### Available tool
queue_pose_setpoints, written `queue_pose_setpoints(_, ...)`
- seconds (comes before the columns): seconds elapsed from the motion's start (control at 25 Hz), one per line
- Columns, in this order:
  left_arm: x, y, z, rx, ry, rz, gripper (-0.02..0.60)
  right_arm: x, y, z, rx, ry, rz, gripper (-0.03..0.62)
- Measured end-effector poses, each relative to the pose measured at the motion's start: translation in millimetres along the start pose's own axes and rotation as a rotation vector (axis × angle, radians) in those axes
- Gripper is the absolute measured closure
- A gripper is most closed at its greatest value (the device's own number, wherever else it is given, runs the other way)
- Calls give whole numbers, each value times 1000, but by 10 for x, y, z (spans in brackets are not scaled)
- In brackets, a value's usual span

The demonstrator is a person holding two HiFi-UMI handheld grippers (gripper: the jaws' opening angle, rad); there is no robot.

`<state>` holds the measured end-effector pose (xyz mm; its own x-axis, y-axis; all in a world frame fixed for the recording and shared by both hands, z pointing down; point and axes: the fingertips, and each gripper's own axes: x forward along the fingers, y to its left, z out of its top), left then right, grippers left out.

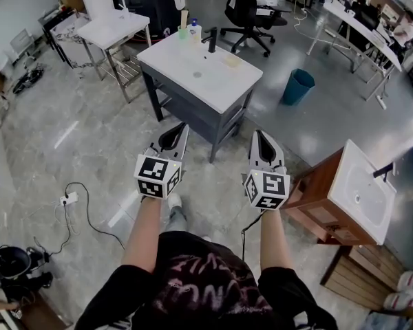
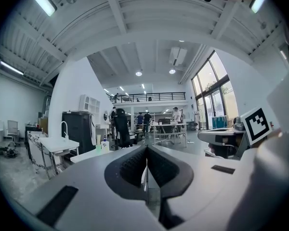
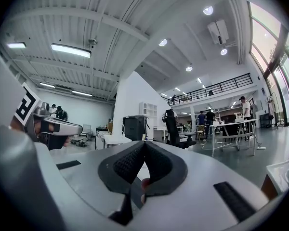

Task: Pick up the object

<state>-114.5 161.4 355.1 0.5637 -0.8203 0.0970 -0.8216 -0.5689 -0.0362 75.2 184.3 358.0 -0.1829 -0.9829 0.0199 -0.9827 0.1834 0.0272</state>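
Observation:
In the head view both grippers are held at waist height over the grey floor, pointing at a dark washstand with a white basin top (image 1: 172,64). On that top lie a small pale yellow object (image 1: 232,60), a green cup (image 1: 182,33), a soap bottle (image 1: 195,29) and a black tap (image 1: 212,40). The left gripper (image 1: 181,126) is shut and empty, its tips just short of the washstand's near edge. The right gripper (image 1: 259,135) is likewise shut with nothing in it. Each gripper view, left gripper (image 2: 146,150) and right gripper (image 3: 144,146), shows the ribbed pads touching and only the hall beyond.
A teal bin (image 1: 297,86) stands right of the washstand. A wooden cabinet with a white basin (image 1: 382,215) is close on my right. A white table (image 1: 113,27) and a black office chair (image 1: 248,12) stand behind. A power strip with cable (image 1: 69,199) lies on the floor at left.

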Motion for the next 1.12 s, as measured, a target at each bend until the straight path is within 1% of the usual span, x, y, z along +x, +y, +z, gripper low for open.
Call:
queue_pose_setpoints(0.28,395,529,-104,-20,11,-5,566,622,120,-81,-9,26,-3,579)
queue_pose_setpoints(0.48,823,972,-137,-28,13,-25,566,1222,150,-83,-16,32,-20,579)
queue_pose_setpoints(0.84,1586,1926,87,-9,0,-106,566,2313,268,114,-1,16,-118,579)
queue_pose_setpoints(1.0,1852,2183,149,-14,-9,-140,566,2567,209,130,-1,16,-170,579)
queue_pose_setpoints(1.12,2028,2257,140,-13,-6,-171,566,2688,138,119,-7,22,-203,579)
